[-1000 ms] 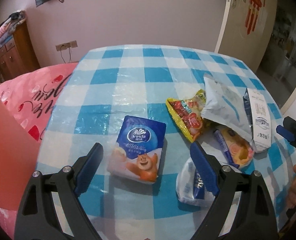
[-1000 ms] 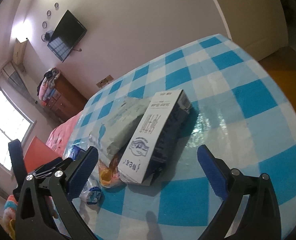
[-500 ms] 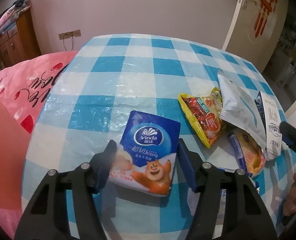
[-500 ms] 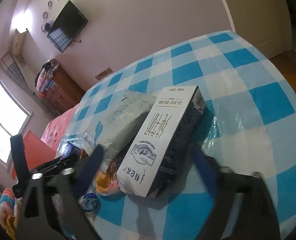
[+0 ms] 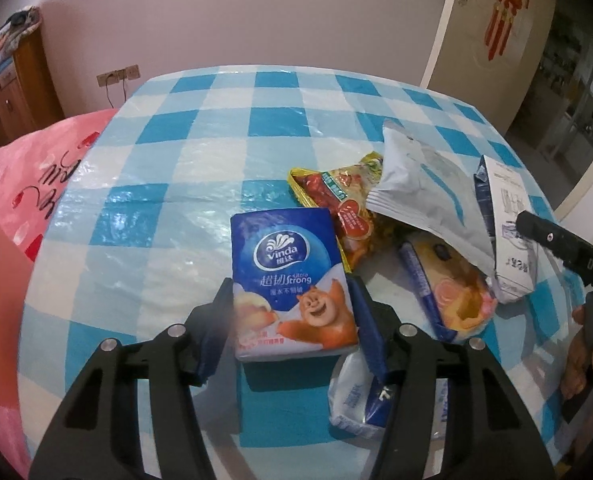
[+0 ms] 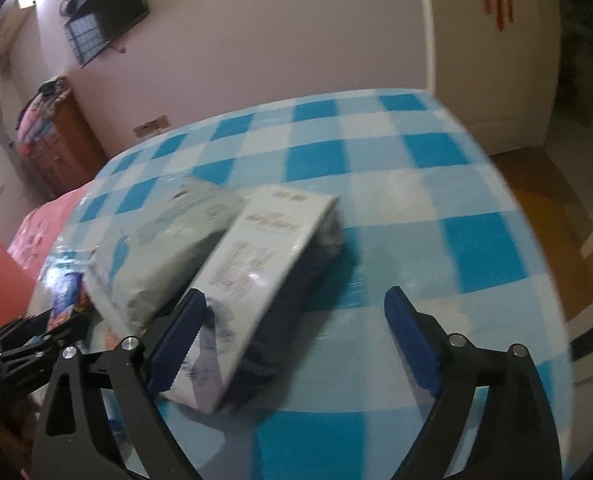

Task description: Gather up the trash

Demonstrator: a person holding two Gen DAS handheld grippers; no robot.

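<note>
Left wrist view: my left claw (image 5: 290, 322) has just been closing and now pinches the tissue pack (image 5: 292, 280) on the worktop (image 5: 176, 184). Soft, light; I grip its sides. Right claw (image 6: 292, 344) gapes, empty, at the carton (image 6: 256, 280).

Tissue pack (image 5: 292, 276) left of snack wrappers (image 5: 338, 204), carton (image 5: 510, 232) rightmost

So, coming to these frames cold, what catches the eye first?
The blue Vinda tissue pack with its cartoon bear, clamped between the left gripper pads that have just been closing on it, near the front of the checked blue tablecloth. To its right lies a heap of wrappers, topped by a grey pouch. In the right wrist view, the open right gripper straddles a white carton leaning on that pouch.
</note>
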